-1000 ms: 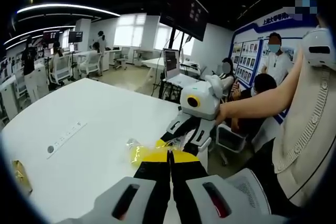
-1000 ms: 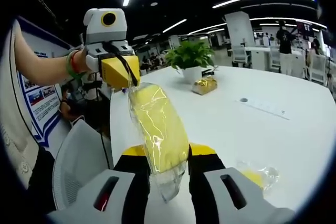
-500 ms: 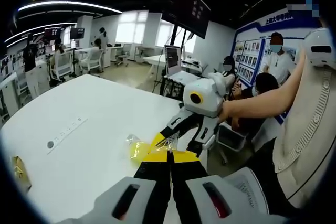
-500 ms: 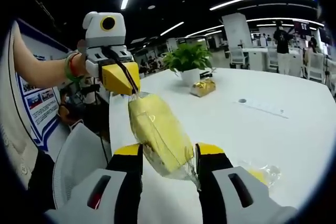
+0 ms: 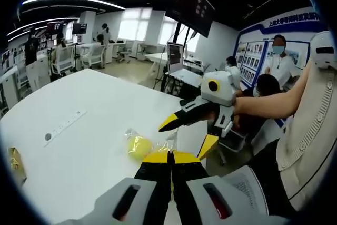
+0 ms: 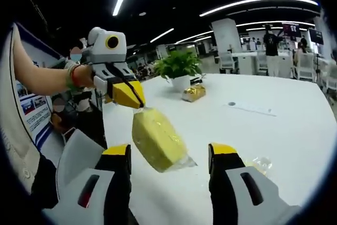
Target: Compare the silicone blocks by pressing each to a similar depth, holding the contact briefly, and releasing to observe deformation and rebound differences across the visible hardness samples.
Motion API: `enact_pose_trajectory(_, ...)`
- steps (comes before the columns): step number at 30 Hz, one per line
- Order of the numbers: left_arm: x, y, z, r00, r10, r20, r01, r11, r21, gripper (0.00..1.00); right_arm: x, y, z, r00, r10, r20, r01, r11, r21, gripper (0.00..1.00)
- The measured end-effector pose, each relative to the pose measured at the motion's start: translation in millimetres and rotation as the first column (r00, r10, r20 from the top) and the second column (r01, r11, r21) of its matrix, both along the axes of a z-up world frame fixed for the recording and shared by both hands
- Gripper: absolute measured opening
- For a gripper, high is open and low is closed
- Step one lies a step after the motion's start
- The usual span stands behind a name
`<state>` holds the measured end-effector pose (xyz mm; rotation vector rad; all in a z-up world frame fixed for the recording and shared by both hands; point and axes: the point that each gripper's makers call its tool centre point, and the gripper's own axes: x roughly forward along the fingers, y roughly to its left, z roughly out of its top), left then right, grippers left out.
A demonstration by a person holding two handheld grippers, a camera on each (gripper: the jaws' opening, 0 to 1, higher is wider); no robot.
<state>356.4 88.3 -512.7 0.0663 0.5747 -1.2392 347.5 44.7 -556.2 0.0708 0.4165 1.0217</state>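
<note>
Right tongs [image 6: 171, 154] opened, released bagged yellow block [image 6: 157, 139]; left tongs [image 6: 129, 94] pinch bag; no legible writing

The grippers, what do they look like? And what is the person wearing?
Each gripper has black jaws with yellow tips, on light grey bodies with dark slots showing red inside. The left gripper has a white box on top with a yellow-ringed lens; the right gripper has one too. The person wears a cream ribbed top and a green and red wristband.
</note>
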Motion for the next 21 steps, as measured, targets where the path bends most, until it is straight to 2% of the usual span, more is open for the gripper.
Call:
enact_pose_trajectory(5, 6.1, 7.1, -10.4, 0.999, 0.046, -0.016, -0.046, 0.999, 0.001, 0.0, -21.0, -17.8, 5.3, 0.997, -0.075, -0.007, 0.075, 0.997, 0.026, 0.63)
enact_pose_trajectory(8, 15.1, 14.3, -21.3, 0.994, 0.104, -0.031, -0.104, 0.995, -0.004, 0.0, -33.2, -28.3, 3.4, 0.993, -0.119, -0.011, 0.119, 0.993, 0.02, 0.64)
enact_pose_trajectory(12, 25.2, 21.0, -36.4, 0.986, 0.157, -0.048, -0.158, 0.987, -0.003, 0.0, -54.1, -46.0, -1.1, 0.979, -0.203, -0.026, 0.204, 0.979, 0.015, 0.68)
enact_pose_trajectory(15, 30.6, 20.6, -48.8, 0.983, 0.169, -0.066, -0.17, 0.985, -0.007, 0.0, -71.6, -57.2, -2.6, 0.967, -0.252, -0.038, 0.252, 0.968, 0.005, 0.69)
enact_pose_trajectory(21, 39.6, 14.9, -68.9, 0.977, 0.183, -0.108, -0.187, 0.982, -0.021, 0.0, -92.0, -74.6, 6.9, 0.941, -0.338, -0.03, 0.339, 0.941, 0.006, 0.7)
